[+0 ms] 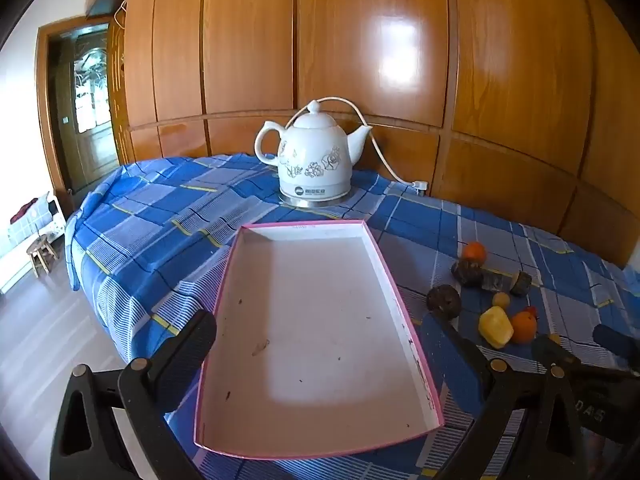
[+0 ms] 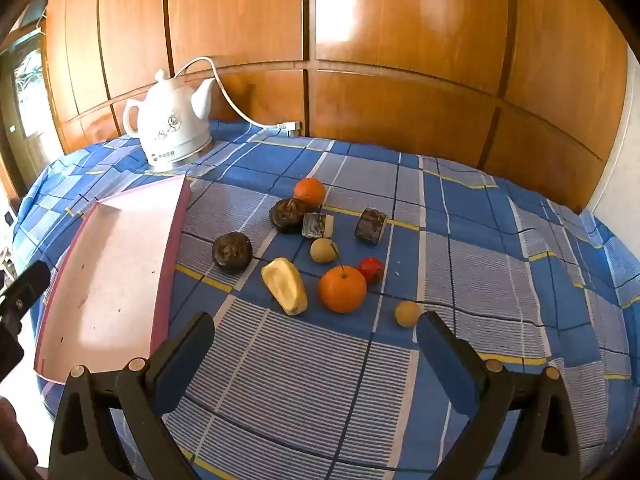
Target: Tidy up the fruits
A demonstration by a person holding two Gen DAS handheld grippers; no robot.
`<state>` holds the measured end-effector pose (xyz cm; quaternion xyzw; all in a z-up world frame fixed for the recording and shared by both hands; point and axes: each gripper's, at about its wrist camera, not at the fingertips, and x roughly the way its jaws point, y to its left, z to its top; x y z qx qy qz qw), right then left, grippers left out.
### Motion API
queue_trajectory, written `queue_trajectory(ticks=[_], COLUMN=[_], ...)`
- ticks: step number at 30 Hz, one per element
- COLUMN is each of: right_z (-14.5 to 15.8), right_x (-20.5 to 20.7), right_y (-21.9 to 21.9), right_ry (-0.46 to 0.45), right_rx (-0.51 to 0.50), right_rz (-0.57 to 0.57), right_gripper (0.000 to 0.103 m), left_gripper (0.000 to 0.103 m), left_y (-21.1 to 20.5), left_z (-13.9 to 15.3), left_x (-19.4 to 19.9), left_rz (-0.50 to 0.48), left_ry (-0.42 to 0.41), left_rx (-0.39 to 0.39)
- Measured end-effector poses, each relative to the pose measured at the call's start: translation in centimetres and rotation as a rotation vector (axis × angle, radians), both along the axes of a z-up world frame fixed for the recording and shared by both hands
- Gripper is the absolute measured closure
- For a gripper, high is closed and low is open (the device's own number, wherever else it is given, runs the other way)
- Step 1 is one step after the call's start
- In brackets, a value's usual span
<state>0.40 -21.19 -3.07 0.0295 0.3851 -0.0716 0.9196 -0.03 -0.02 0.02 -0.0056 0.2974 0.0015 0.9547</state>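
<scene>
Glossy wooden wall panels [image 1: 360, 48], glazed door [image 1: 90, 92], pale floor [image 1: 36, 344].

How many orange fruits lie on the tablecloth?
2. One orange fruit lies farther back, beside a dark round piece; the other orange fruit lies nearer, between the yellow piece and the small red fruit.

Fruits [image 2: 342, 289] beside tray [image 2: 176, 240], checked cloth [image 2: 480, 280]

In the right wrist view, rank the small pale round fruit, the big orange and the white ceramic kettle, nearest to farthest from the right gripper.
1. Small pale round fruit, beside the right finger of the right gripper.
2. Big orange, centre.
3. White ceramic kettle, far left.
</scene>
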Motion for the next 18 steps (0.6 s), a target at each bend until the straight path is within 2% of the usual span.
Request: queue_trajectory(ticks=[5,9,18], right_z=[0.8,1.8,3.4], right_x=[-0.2,-0.6,-1.5], right_y=[0.3,0.5,1.0], right_ry=[-0.028,-0.061,-0.154], right_rx=[-0.022,-0.053,-0.104], right_rz=[0.007,0.006,-0.001], right_gripper=[0.000,0.000,0.000], left_gripper=[0.000,0.000,0.000], left_y=[-1.0,-0.9,-1.0], left_z=[-0.2,0.1,-0.2], left_x=[-0.7,-0.2,-0.4], left_rz=[-0.012,-0.018,-0.036], left_ry=[-0.030,0.003,0.001], left_rx=[0.020,0.000,-0.013])
